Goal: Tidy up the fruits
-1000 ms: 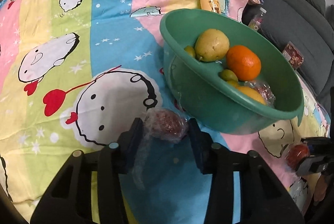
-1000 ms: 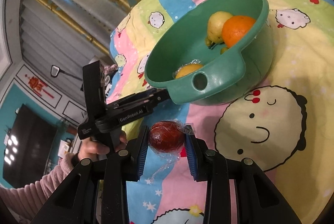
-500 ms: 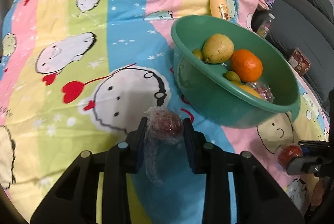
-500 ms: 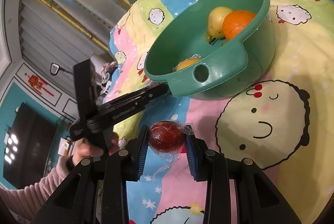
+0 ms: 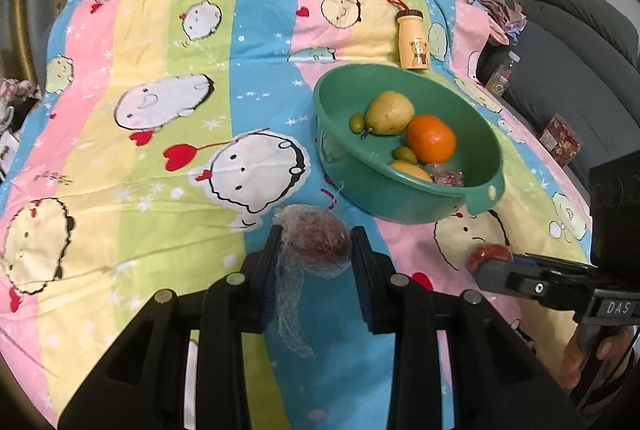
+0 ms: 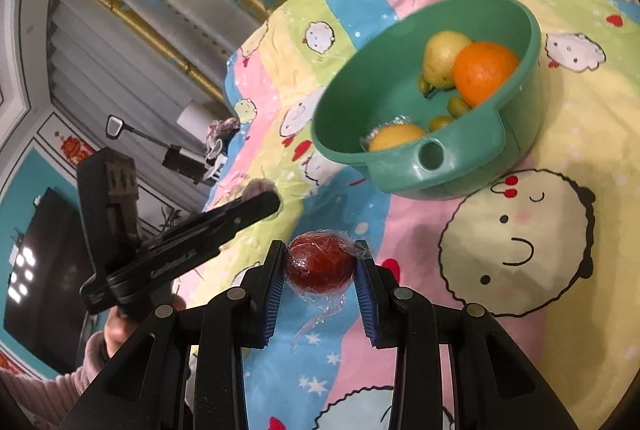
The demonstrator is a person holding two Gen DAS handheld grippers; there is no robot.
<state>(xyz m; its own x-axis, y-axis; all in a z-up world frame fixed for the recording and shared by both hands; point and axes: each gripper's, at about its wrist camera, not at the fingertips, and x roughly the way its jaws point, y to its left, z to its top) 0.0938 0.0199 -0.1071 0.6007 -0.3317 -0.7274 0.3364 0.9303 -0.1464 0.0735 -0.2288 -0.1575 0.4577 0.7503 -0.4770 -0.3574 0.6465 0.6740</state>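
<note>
a dark red fruit [image 5: 316, 248] wrapped in a net sleeve is clamped between the blue pads of the left gripper [image 5: 315, 258], and the loose tail of the net is seen hanging below the pads. the fruit is held clear of the bedsheet [image 5: 180, 165], in front of and to the left of the green basin [image 5: 404, 197]. a second red fruit [image 6: 320, 266], wrapped in clear film, is pinched between the pads of the right gripper [image 6: 320, 270], with a twist of film trailing beneath it. it is held near the basin's handle tab with its round hole [image 6: 432, 153]. the basin is set on the striped cartoon sheet, and inside it a pear [image 5: 388, 111], an orange [image 5: 431, 138], a film-wrapped yellow fruit [image 5: 410, 169], a few small green fruits [image 5: 404, 153] and a film-wrapped reddish piece [image 5: 448, 177] are seen. the pear and the orange are touching. a yellow bottle [image 5: 414, 41] with a bear print is laid on the sheet just behind the basin. in the right wrist view the left gripper [image 6: 256, 203] is seen from the side, held by a hand [image 6: 120, 326] in a pink sleeve [image 6: 44, 386].
</note>
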